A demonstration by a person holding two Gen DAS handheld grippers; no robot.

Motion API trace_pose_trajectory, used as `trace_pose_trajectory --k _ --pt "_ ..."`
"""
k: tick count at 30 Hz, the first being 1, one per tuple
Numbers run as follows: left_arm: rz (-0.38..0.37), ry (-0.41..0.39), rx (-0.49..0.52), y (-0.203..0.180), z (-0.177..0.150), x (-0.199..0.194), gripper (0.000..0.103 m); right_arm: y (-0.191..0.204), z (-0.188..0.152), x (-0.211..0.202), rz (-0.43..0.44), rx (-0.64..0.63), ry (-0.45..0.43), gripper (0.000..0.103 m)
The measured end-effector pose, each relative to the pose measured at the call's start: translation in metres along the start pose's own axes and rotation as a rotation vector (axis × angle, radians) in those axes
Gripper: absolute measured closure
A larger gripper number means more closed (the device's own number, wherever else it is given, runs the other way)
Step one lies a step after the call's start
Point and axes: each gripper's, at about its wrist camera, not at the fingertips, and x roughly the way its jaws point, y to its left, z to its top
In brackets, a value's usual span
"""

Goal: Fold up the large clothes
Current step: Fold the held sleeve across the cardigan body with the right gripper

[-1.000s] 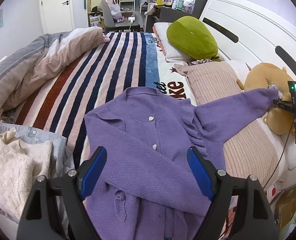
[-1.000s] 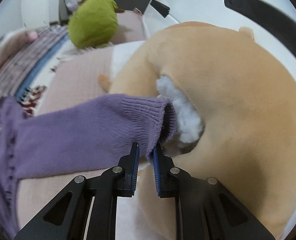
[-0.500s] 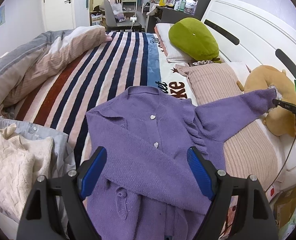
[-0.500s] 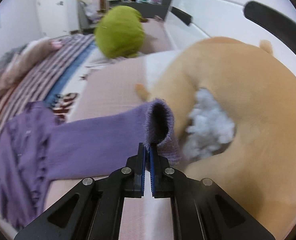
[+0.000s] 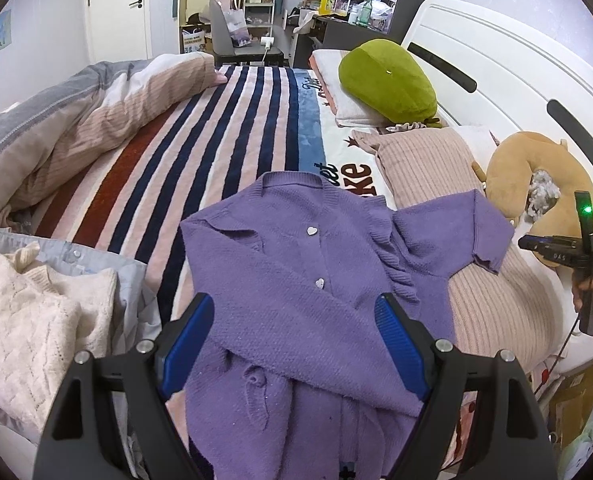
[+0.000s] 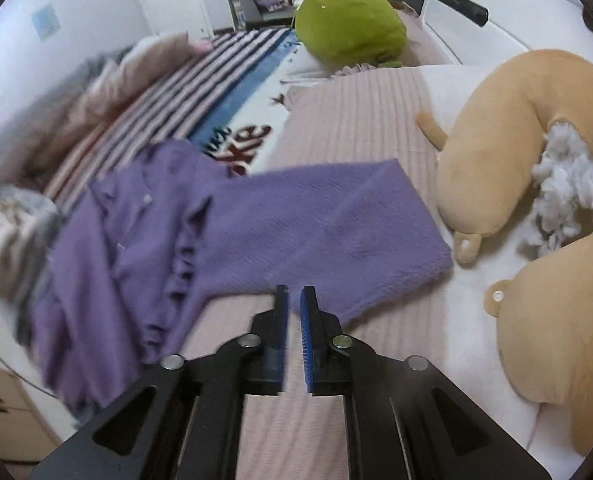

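Observation:
A purple knit cardigan point(image 5: 296, 292) with heart buttons lies face up on the striped bed. One sleeve is folded across its front. The other sleeve point(image 5: 468, 232) lies doubled back on the pink ribbed pillow; it also shows in the right wrist view point(image 6: 316, 224). My left gripper point(image 5: 292, 340) is open and empty, hovering over the cardigan's lower front. My right gripper point(image 6: 293, 300) is open by a narrow gap and empty, just short of the sleeve's near edge, and shows at the right of the left wrist view point(image 5: 536, 244).
A tan neck pillow point(image 6: 508, 184) with white stuffing spilling out lies right of the sleeve. A green cushion point(image 5: 388, 80) sits by the white headboard. A cream sweater point(image 5: 28, 312) lies left. A rumpled duvet point(image 5: 76, 120) lies far left.
My right gripper lifted the sleeve cuff, carried it back toward the cardigan, let it go and pulled back. The sleeve now lies folded on the pillow. The left gripper stayed open.

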Motion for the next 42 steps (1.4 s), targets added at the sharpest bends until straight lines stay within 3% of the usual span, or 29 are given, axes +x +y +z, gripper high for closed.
trace_pose_trajectory --k 2,6,9,14,16,18,19,20,23,29,37,42 --pt "0.001 0.005 -0.002 0.002 -0.002 0.001 0.023 -0.001 -0.005 0.003 -0.033 -0.016 0.001 0.043" --pt "-0.011 0.007 -0.022 0.005 -0.006 0.002 0.023 0.002 -0.009 0.038 -0.065 -0.072 0.06 0.04" --pt "-0.017 0.004 -0.026 0.007 -0.009 0.003 0.023 0.005 -0.008 0.068 -0.097 -0.098 0.097 0.025" --pt "-0.004 0.031 -0.026 0.013 -0.017 0.008 0.023 -0.002 -0.008 0.097 -0.162 -0.083 0.119 0.025" --pt "-0.002 0.037 -0.028 0.016 -0.018 0.009 0.023 -0.003 -0.008 0.104 -0.192 -0.103 0.136 0.032" --pt "0.001 0.037 -0.027 0.018 -0.018 0.009 0.023 -0.003 -0.008 0.107 -0.202 -0.102 0.144 0.068" --pt "0.001 0.036 -0.03 0.019 -0.018 0.009 0.023 -0.002 -0.008 0.106 -0.194 -0.095 0.142 0.078" --pt "0.0 0.035 -0.033 0.02 -0.017 0.009 0.023 0.001 -0.008 0.102 -0.202 -0.092 0.133 0.095" --pt "-0.002 0.035 -0.04 0.024 -0.016 0.011 0.023 0.011 -0.007 0.082 -0.2 -0.111 0.076 0.097" --pt "-0.025 0.033 -0.055 0.026 -0.017 0.01 0.023 0.047 -0.007 0.036 -0.051 -0.116 0.013 0.097" --pt "-0.038 0.021 -0.082 0.037 -0.02 0.0 0.023 0.155 -0.014 0.0 0.246 -0.143 -0.043 0.098" --pt "-0.024 0.018 -0.104 0.058 -0.028 -0.014 0.023 0.23 -0.028 -0.001 0.402 -0.144 -0.03 0.098"
